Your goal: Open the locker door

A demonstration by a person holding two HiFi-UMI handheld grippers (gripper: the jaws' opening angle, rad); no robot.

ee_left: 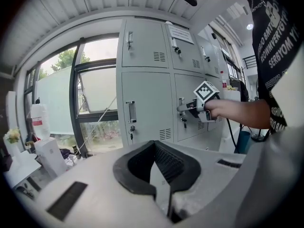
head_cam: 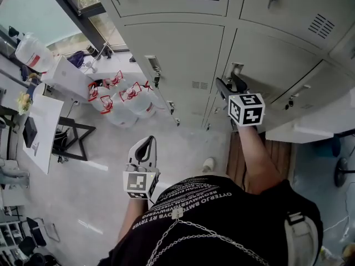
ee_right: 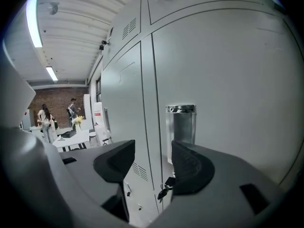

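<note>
The grey locker door [head_cam: 277, 65] carries a chrome recessed handle [head_cam: 236, 70] at its left edge. My right gripper [head_cam: 228, 83] is raised just below that handle, its tips close to the door. In the right gripper view the handle [ee_right: 180, 123] stands just ahead, partly behind the right jaw. The right gripper [ee_right: 153, 158] is open and nothing lies between its jaws. A key [ee_right: 165, 192] hangs in the lock under the handle. My left gripper [head_cam: 147, 144] hangs low by my waist, away from the lockers. Its pads meet, so the left gripper [ee_left: 154, 164] is shut and empty.
More locker doors [head_cam: 172, 54] with their own handles fill the wall. Several large water bottles [head_cam: 130, 101] stand on the floor by the window. A white table [head_cam: 41, 129] is at the left, a wooden platform [head_cam: 280, 154] under my right arm. People [ee_right: 46, 118] stand far off.
</note>
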